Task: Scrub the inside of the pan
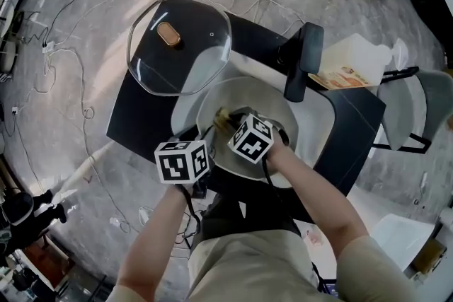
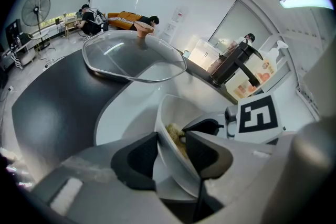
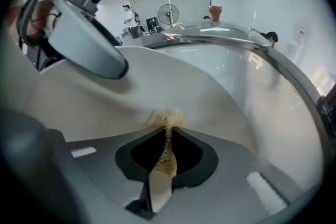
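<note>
A white pan (image 1: 272,99) with a black handle (image 1: 301,60) sits on the black table (image 1: 141,117). My left gripper (image 1: 205,141) is at the pan's near-left rim, and the pan wall (image 2: 178,113) stands between its pads, which are shut on it (image 2: 170,152). My right gripper (image 1: 228,122) is inside the pan, shut on a tan scrubbing sponge (image 3: 165,120) whose tuft sticks out past the fingertips (image 3: 167,141) against the pan's inner wall (image 3: 210,97). The sponge (image 2: 176,136) also shows inside the pan in the left gripper view.
A glass lid (image 1: 180,46) with a wooden knob lies on the table to the far left of the pan. A printed packet (image 1: 347,74) and white items sit at the table's right end. A grey chair (image 1: 417,109) stands to the right. Cables run over the floor.
</note>
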`<state>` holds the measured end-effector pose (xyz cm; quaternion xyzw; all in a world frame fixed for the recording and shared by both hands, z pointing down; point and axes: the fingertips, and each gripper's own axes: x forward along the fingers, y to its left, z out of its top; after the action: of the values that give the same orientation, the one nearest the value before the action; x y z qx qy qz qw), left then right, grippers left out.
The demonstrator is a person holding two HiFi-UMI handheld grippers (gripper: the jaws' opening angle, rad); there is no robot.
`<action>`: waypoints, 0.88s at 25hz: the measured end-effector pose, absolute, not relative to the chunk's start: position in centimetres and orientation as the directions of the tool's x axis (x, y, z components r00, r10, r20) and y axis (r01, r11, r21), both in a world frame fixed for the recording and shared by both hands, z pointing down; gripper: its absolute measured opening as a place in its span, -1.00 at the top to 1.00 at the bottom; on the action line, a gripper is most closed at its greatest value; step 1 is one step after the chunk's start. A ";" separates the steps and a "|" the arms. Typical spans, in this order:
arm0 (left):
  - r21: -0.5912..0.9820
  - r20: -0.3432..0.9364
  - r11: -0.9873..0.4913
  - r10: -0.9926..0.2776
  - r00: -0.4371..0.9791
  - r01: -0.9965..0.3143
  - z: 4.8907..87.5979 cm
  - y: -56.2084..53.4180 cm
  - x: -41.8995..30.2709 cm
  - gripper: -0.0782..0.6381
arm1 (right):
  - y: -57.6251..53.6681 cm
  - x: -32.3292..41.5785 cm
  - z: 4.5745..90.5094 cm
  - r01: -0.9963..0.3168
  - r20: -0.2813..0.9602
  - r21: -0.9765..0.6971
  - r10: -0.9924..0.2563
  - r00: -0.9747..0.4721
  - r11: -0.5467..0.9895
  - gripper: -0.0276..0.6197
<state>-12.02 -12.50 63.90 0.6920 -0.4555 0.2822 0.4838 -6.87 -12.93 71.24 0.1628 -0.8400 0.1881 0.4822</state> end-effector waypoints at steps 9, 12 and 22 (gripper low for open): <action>0.435 0.818 -0.109 -0.366 0.443 -0.894 63.9 -12.4 -11.9 0.28 | -12.8 0.8 74.0 -0.478 0.973 0.033 -0.137 -0.185 0.878 0.78; 0.440 0.815 -0.108 -0.368 0.447 -0.891 63.9 -12.4 -12.0 0.27 | -10.7 2.9 73.9 -0.475 0.990 -0.033 -0.036 -0.136 0.879 0.78; 0.418 0.818 -0.127 -0.378 0.434 -0.899 63.4 -12.1 -11.7 0.27 | -3.7 1.5 69.1 -0.381 0.932 -0.357 0.296 -0.210 0.853 0.78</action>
<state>-11.72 -12.10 63.37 0.6993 -0.4566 0.2732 0.4773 1.53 -3.67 69.12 0.0290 -0.7294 0.2697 0.6280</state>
